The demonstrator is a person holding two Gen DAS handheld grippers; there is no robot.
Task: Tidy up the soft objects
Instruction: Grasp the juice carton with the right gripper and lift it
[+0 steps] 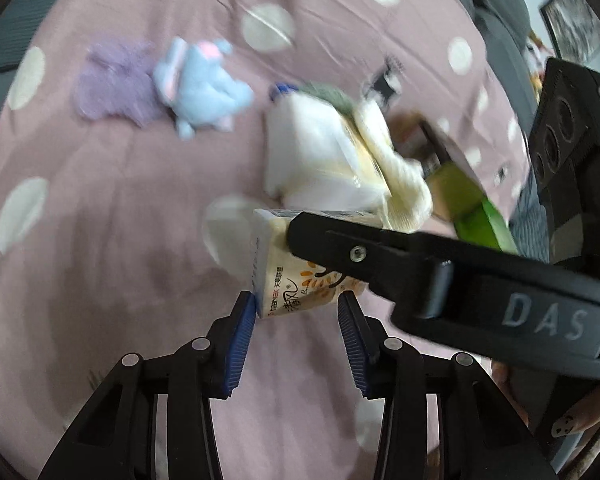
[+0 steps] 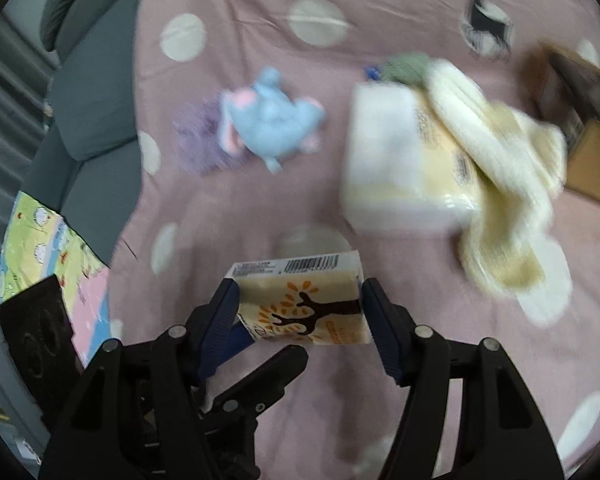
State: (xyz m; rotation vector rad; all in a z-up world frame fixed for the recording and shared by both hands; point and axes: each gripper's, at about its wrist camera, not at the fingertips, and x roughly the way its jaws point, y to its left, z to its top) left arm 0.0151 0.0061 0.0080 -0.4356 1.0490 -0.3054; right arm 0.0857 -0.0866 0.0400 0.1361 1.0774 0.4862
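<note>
A small tissue pack (image 1: 296, 276) with a tree print and a barcode hangs above the pink bedspread, held from two sides. My left gripper (image 1: 298, 308) is shut on its lower end, blue pads against both faces. My right gripper (image 2: 300, 300) is shut on the same tissue pack (image 2: 304, 308) across its width. One right finger (image 1: 380, 256) lies over the pack in the left wrist view. The left gripper's fingers (image 2: 276, 368) show under the pack in the right wrist view. A blue plush elephant (image 2: 272, 120) lies against a purple plush (image 2: 196, 136) further back.
A big white and yellow tissue bundle (image 2: 404, 160) lies at the right with a cream knitted cloth (image 2: 500, 184) draped over it and a grey-green soft item (image 2: 404, 66) behind. A brown cardboard box (image 2: 576, 120) stands far right. Grey cushions (image 2: 96, 100) border the pink dotted bedspread (image 2: 220, 208) on the left.
</note>
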